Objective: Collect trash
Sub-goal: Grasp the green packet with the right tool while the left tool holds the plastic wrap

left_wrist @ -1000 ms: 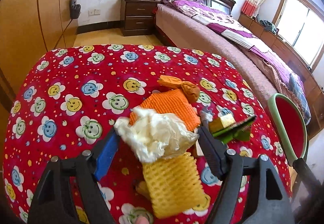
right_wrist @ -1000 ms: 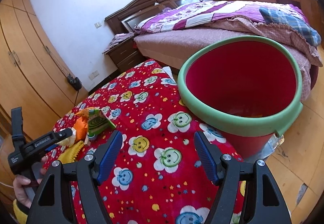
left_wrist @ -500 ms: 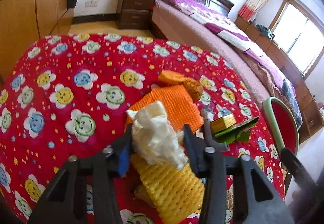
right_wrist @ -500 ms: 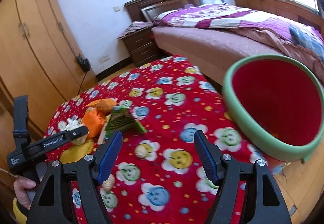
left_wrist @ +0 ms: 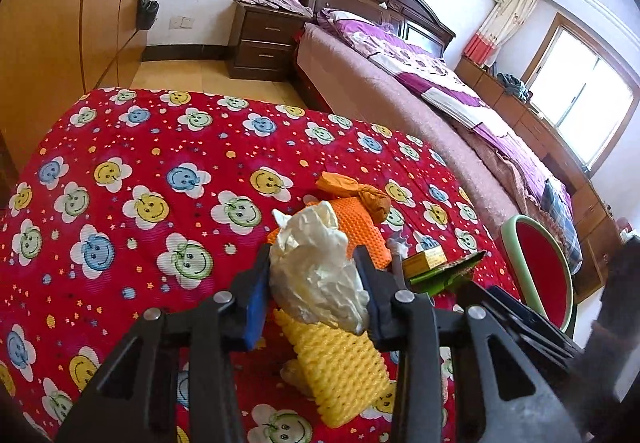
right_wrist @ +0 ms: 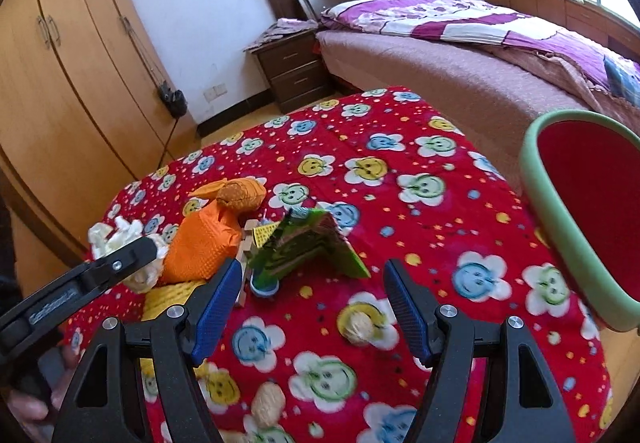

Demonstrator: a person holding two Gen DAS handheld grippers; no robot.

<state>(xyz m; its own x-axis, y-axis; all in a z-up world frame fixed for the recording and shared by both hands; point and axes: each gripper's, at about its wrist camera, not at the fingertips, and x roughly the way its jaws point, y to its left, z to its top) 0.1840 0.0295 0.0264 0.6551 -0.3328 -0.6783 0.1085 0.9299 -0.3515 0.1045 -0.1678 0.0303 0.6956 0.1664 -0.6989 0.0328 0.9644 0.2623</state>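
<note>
On the red smiley-flower tablecloth lies a trash pile: an orange foam net, a yellow foam net, an orange wrapper and a green packet. My left gripper is closing, and both pads press on a crumpled white tissue above the yellow net. In the right wrist view that tissue shows at the left gripper's tip. My right gripper stands open just in front of the green packet, with nothing between its fingers. A red bin with a green rim stands at the table's right edge.
Small beige scraps and a blue cap lie on the cloth near the right gripper. A bed and a nightstand stand behind the table, and a wooden wardrobe is at the left.
The left jaws went from wide apart to pressing on the white tissue. The right gripper swung left, away from the bin and toward the trash pile, jaws unchanged.
</note>
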